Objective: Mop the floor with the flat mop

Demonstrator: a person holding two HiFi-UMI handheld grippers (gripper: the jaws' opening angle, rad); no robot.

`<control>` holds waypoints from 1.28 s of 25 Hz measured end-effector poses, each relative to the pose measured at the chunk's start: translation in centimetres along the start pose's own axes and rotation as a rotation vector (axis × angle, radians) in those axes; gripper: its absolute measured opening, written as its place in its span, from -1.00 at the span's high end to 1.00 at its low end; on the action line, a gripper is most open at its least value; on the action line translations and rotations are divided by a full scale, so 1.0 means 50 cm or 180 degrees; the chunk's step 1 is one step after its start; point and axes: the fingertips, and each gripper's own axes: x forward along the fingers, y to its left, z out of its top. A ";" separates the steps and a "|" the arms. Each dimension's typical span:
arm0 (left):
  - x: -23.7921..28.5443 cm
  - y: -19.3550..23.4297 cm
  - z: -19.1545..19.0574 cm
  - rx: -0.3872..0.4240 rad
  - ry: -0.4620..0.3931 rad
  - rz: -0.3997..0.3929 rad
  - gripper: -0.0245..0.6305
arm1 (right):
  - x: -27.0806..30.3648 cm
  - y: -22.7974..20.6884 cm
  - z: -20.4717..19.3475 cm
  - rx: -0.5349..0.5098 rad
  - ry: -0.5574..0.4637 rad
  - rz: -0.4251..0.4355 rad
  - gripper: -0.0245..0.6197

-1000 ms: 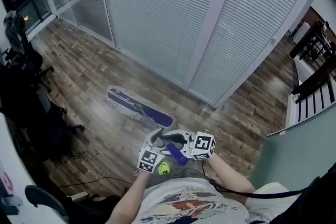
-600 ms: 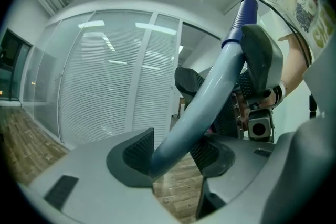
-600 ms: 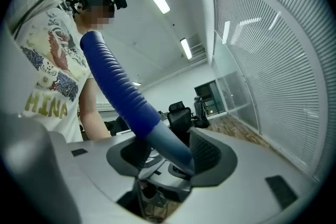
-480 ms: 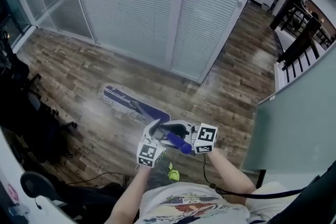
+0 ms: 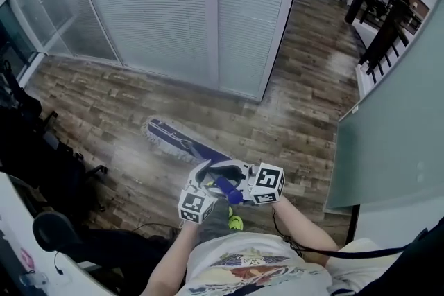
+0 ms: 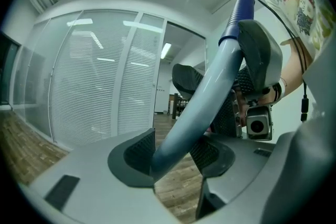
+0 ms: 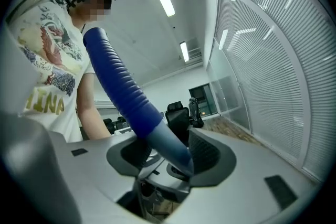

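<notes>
Mopping looks underway: left tool [image 6: 170, 153] and right tool [image 7: 164, 157] clamp the mop handle [image 6: 210, 92], with the mop pad [image 5: 168, 134] ahead on the floor [image 5: 295, 128].

Our right tool [image 7: 170, 157] clamps the flat mop's pale blue pole [image 7: 167, 140] just below its ribbed dark-blue grip [image 7: 118, 86]. White slatted blinds [image 7: 273, 60] stand at the right, with black office chairs [image 7: 176, 113] far off.

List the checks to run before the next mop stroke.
1. Left tool shut on mop handle: ok.
2. Right tool shut on the handle just below the blue grip: ok.
3. Mop head lying flat on floor: ok, as far as the head view shows.
4. Floor bare between head and blinds partition: ok.
5. Room to the head's left: not ok, office chair stands close.
</notes>
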 end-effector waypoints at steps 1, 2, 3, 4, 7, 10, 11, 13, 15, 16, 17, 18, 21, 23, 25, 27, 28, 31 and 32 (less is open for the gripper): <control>-0.016 0.000 -0.010 0.0018 0.0039 0.0004 0.36 | 0.012 0.015 -0.010 -0.0027 0.0039 0.0050 0.26; -0.031 0.000 -0.020 0.0040 0.0072 0.0016 0.36 | 0.024 0.029 -0.020 -0.0050 0.0063 0.0103 0.26; -0.043 0.002 -0.027 0.0068 0.0098 0.0039 0.36 | 0.035 0.039 -0.028 -0.0065 0.0064 0.0147 0.26; -0.052 0.006 -0.032 0.0103 0.0120 0.0066 0.36 | 0.044 0.045 -0.031 -0.0073 0.0042 0.0176 0.26; -0.060 0.028 -0.039 0.0246 0.0198 0.0092 0.39 | 0.067 0.040 -0.028 -0.0082 -0.0105 0.0200 0.26; -0.070 0.045 -0.047 0.0339 0.0253 0.0087 0.43 | 0.088 0.039 -0.029 -0.0166 -0.0106 0.0271 0.26; -0.075 0.050 -0.046 0.0338 0.0254 0.0094 0.43 | 0.096 0.041 -0.031 -0.0209 -0.0067 0.0314 0.26; -0.083 0.057 -0.044 0.0330 0.0266 0.0108 0.43 | 0.110 0.045 -0.036 -0.0274 0.0015 0.0412 0.26; -0.082 0.067 -0.050 0.0327 0.0309 0.0103 0.43 | 0.119 0.042 -0.041 -0.0301 0.0076 0.0479 0.26; -0.080 0.073 -0.054 0.0320 0.0332 0.0092 0.43 | 0.124 0.037 -0.044 -0.0302 0.0096 0.0492 0.26; -0.077 0.082 -0.058 0.0314 0.0349 0.0079 0.43 | 0.129 0.028 -0.046 -0.0301 0.0107 0.0494 0.26; -0.070 0.094 -0.060 0.0312 0.0360 0.0065 0.43 | 0.134 0.016 -0.047 -0.0300 0.0108 0.0485 0.26; -0.028 0.142 -0.056 0.0314 0.0333 0.0029 0.43 | 0.142 -0.048 -0.038 -0.0291 0.0059 0.0418 0.26; 0.010 0.183 -0.046 0.0297 0.0281 0.0023 0.42 | 0.149 -0.104 -0.025 -0.0279 0.0027 0.0376 0.26; 0.044 0.237 -0.032 0.0271 0.0225 0.0034 0.42 | 0.165 -0.164 -0.005 -0.0268 -0.0005 0.0347 0.26; 0.076 0.304 -0.011 0.0247 0.0177 0.0047 0.42 | 0.192 -0.230 0.022 -0.0255 -0.0043 0.0311 0.26; 0.095 0.339 0.002 0.0235 0.0156 0.0031 0.42 | 0.207 -0.267 0.038 -0.0247 -0.0057 0.0287 0.26; 0.160 0.453 0.036 0.0178 0.0118 -0.0081 0.41 | 0.254 -0.392 0.088 -0.0214 -0.0053 0.0235 0.26; 0.181 0.493 0.046 0.0148 0.0118 -0.0110 0.40 | 0.272 -0.433 0.104 -0.0196 -0.0035 0.0237 0.26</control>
